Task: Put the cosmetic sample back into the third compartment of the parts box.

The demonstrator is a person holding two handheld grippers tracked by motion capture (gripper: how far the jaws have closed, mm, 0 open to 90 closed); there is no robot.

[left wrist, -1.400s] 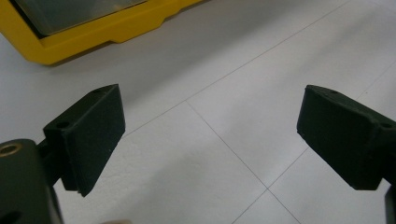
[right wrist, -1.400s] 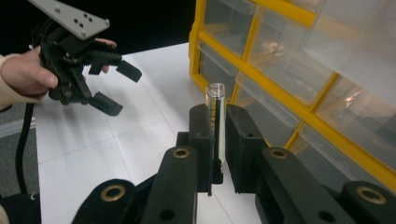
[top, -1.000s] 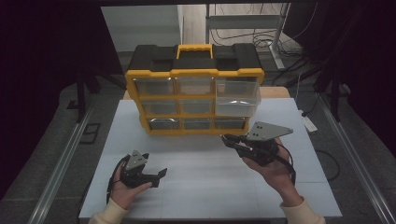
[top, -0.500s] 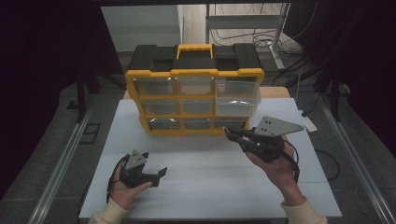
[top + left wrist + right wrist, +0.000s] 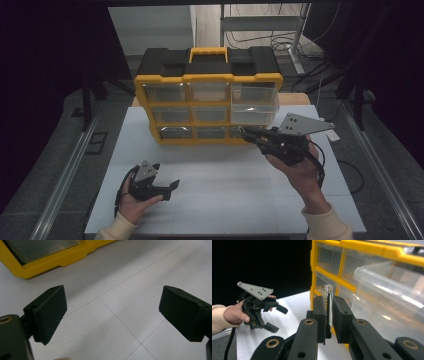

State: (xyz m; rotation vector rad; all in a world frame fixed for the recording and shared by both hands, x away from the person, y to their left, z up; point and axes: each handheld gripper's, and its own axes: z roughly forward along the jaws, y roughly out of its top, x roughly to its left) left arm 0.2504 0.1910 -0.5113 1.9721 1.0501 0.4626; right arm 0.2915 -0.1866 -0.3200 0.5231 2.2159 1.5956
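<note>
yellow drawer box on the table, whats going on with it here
A person holds tongs in each hand. The right tongs are shut on a small clear glass tube, held up beside the yellow drawer box, whose top right drawer is pulled out. The left tongs rest open and empty above the white table.

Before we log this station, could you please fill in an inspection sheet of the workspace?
Surface: white table, bare between the hands.
Job's things: clear glass vial, upright; yellow drawer organizer at the far edge, top-right clear drawer pulled out.
Clutter: nothing seen.
Grippers: right hand-held gripper shut on the vial, near the open drawer; left hand-held gripper open, nothing between its jaws, low over the table.
Cables: black cable trailing from the right one; more on the floor behind.
Surroundings: dark, metal frame rails.
</note>
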